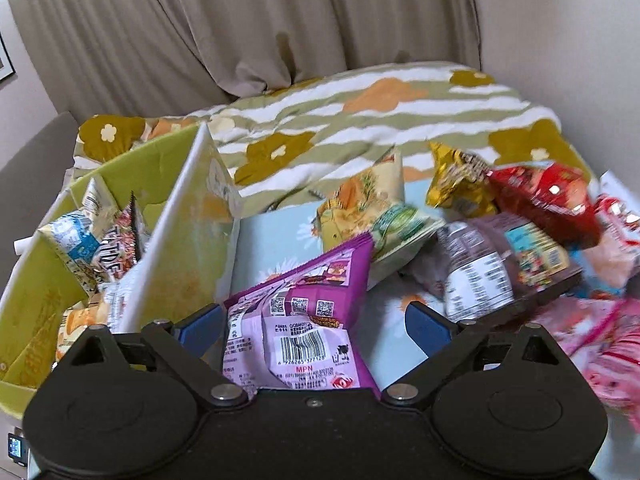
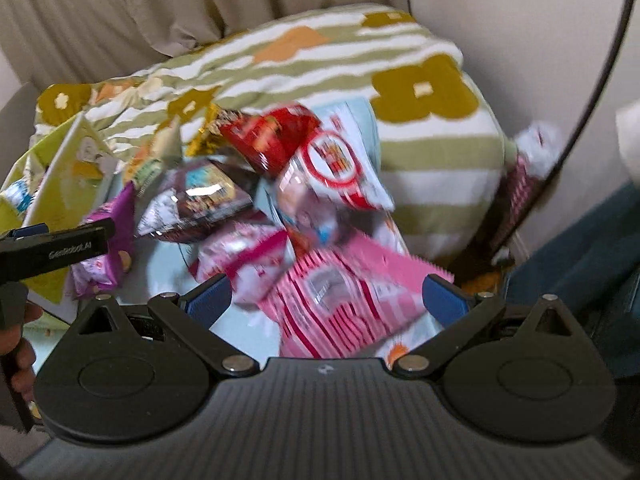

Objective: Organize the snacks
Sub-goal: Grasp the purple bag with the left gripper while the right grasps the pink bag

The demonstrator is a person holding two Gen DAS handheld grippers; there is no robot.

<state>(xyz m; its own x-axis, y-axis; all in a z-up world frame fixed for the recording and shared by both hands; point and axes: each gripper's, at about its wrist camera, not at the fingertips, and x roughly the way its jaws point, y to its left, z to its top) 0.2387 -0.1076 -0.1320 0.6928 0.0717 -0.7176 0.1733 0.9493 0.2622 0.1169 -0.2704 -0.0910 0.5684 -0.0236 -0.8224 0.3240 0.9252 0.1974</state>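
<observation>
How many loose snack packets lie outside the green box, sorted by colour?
Pink: 2 (striped pink packet, pale pink packet)
Purple packet: 1
Red packet: 1
Gold packet: 1
Brown packet: 1
Cream-and-green packet: 1
White packet with red ring: 1
Total: 8

Readable markings. Purple snack bag [image 1: 304, 320]: red letters "MPN" below a printed barcode whose digits are too small to make out with certainty; three QR codes sit above the barcode. Bag in the green box [image 1: 106, 264]: large outlined letters, only "TIDE" legible, partly hidden. Finger of the left gripper [image 2: 56, 254], seen from the right wrist: pale lettering, roughly "GenROBOT.AI", blurred. All other packets: print blurred, unreadable.
</observation>
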